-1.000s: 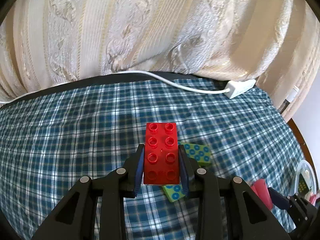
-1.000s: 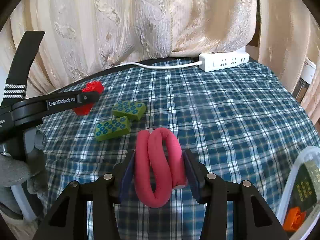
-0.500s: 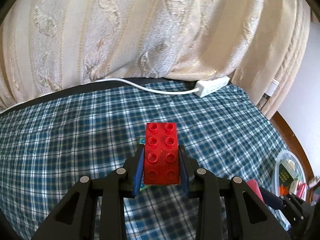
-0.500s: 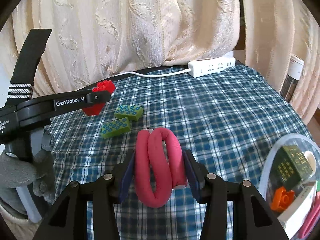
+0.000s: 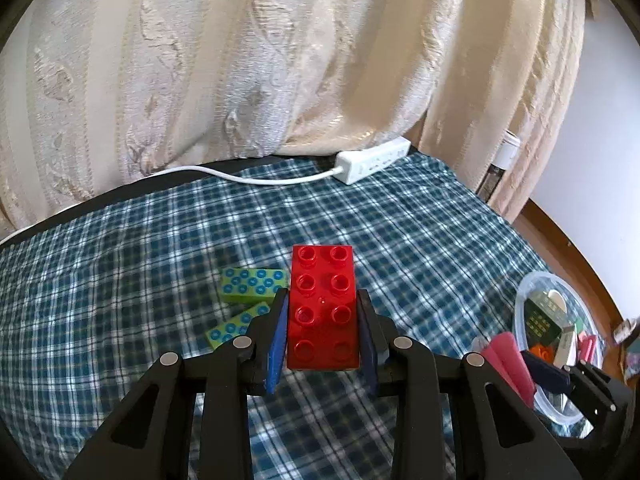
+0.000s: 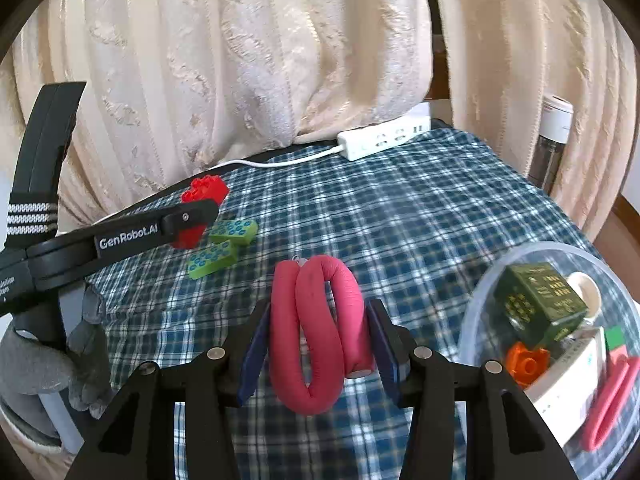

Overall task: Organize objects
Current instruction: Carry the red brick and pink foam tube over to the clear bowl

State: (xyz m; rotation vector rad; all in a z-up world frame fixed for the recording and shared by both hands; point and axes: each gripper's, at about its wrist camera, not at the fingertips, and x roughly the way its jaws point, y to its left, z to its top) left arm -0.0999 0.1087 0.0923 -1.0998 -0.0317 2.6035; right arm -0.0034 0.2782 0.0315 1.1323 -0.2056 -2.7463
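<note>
Cream brocade curtain (image 5: 240, 60) behind a table under blue plaid cloth (image 6: 400, 220); a white power strip (image 6: 384, 138) lies at the cloth's 12 o'clock edge. We note the left gripper (image 5: 322, 318) clenched on a red brick (image 5: 322, 308), studs up, held above the cloth. The right gripper (image 6: 316, 332) grips a folded pink foam roller (image 6: 316, 328), also clear of the cloth. At 3 to 4 o'clock sits a clear tub (image 6: 480, 292) already holding a dark green box (image 6: 540, 300), an orange brick (image 6: 526, 364), a white box and pink pieces. We judge the sort partly done: two items in hand, and two green bricks (image 6: 224, 240) left loose at 10 o'clock. The right view shows the tub's contents and a gloved hand (image 6: 48, 364) on the left tool; the left view shows the brick's grip close up and only the tub's far rim.
</note>
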